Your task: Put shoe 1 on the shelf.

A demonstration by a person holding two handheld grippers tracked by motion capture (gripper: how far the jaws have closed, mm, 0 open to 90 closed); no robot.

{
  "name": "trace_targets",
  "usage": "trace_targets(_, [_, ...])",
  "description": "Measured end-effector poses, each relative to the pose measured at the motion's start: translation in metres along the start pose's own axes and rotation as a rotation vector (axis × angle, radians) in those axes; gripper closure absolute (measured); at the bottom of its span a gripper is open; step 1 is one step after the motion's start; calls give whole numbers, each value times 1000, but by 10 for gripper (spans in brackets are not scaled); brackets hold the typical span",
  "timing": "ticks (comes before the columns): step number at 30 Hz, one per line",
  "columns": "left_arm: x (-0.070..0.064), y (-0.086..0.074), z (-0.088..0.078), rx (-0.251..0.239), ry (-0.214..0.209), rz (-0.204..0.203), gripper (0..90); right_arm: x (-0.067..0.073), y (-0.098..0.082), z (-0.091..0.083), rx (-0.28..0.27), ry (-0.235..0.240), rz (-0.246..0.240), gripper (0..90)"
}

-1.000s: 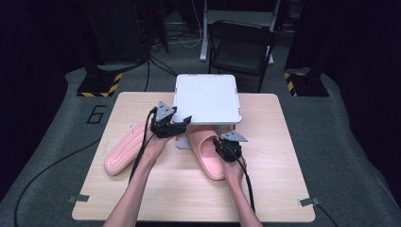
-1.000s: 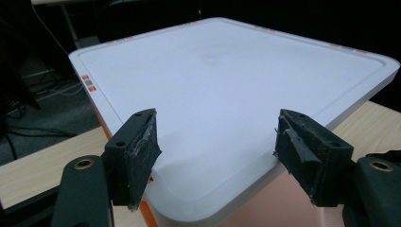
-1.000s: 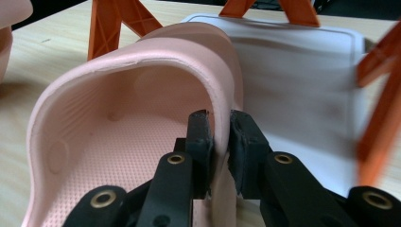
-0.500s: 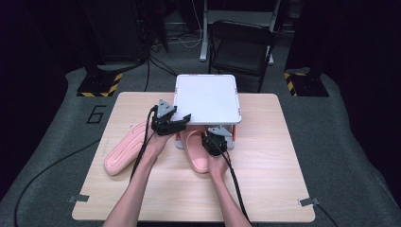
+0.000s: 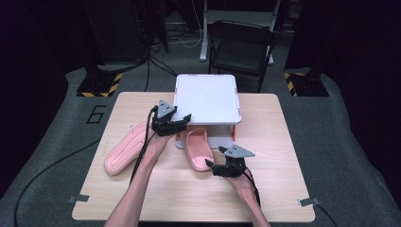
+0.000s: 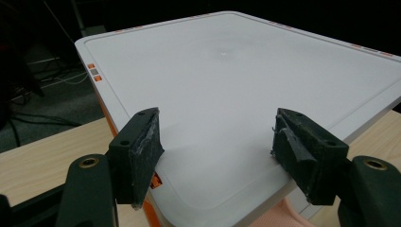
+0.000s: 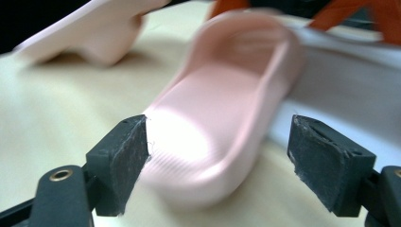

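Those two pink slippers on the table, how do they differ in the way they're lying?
The slipper by the white box lies sole down, its foot opening facing up, its toe end tucked under the white box. The slipper at the left lies flipped over, ribbed sole up, out in the open on the table. The first sits right before the right hand-held gripper; the other lies beyond the left forearm. Both are the same pink.

- Wooden table [image 5: 283, 189], light top; tape bits at near corners.
- Dark folding chair [image 5: 243, 49] behind table's far edge, on grey floor.
- Two yellow/black hazard-striped blocks, one far left [image 5: 99, 85], one far right [image 5: 302, 85].
- White numeral "6" [image 5: 96, 114] on floor mat, left of table.
- Black cable [image 5: 45, 175] across floor, near left.
- Cables + metal stand legs [image 5: 204, 35] in dark bkgd.
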State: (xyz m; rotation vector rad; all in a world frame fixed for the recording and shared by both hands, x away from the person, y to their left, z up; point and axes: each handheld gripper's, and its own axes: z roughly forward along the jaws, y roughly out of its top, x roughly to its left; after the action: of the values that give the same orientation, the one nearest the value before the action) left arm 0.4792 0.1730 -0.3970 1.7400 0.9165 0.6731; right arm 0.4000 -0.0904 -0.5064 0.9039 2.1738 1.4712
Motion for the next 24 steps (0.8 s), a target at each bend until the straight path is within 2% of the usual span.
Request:
trace_targets(1, [0, 0, 0, 0, 0, 0, 327, 0, 0, 0, 0, 0, 0, 205])
trace_targets(2, [0, 0, 0, 2, 0, -2, 328, 7, -8, -4, 50, 26, -31, 212])
trace_targets(3, [0, 0, 0, 4, -2, -3, 327, 8, -10, -4, 61, 22, -37, 222])
trace_targets(5, [0, 0, 0, 6, 0, -3, 328, 10, -16, -2, 97, 5, -64, 298])
trace_targets(8, [0, 0, 0, 4, -2, -4, 328, 9, -18, 5, 130, 0, -50, 330])
trace_targets(9, [0, 0, 0, 4, -2, -4, 328, 9, -18, 5, 130, 0, -50, 330])
trace_targets(13, [-1, 0, 1, 1, 1, -9, 329, 8, -8, 22, 118, -38, -50, 387])
trace_targets(14, [-1, 0, 1, 1, 0, -9, 329, 8, -5, 28, 108, -42, -47, 386])
trace_targets(16, [-1, 0, 1, 3, -1, -11, 329, 8, -1, 37, 123, -39, -45, 365])
trace_targets(17, [-1, 0, 1, 3, -1, -11, 330, 8, -1, 37, 123, -39, -45, 365])
trace_targets(18, [-1, 1, 1, 7, -3, -10, 330, 8, 4, 48, 117, -61, -45, 376])
trace_targets(20, [0, 1, 1, 9, -8, -13, 333, 7, 8, 58, 113, -96, -49, 388])
trace_targets(21, [0, 1, 1, 9, -8, -13, 336, 7, 8, 58, 113, -96, -49, 388])
trace_targets(22, [0, 1, 1, 10, -11, -12, 339, 6, 11, 66, 108, -117, -45, 395])
trace_targets(24, [0, 1, 1, 11, -12, -13, 347, 4, 15, 73, 112, -128, -42, 400])
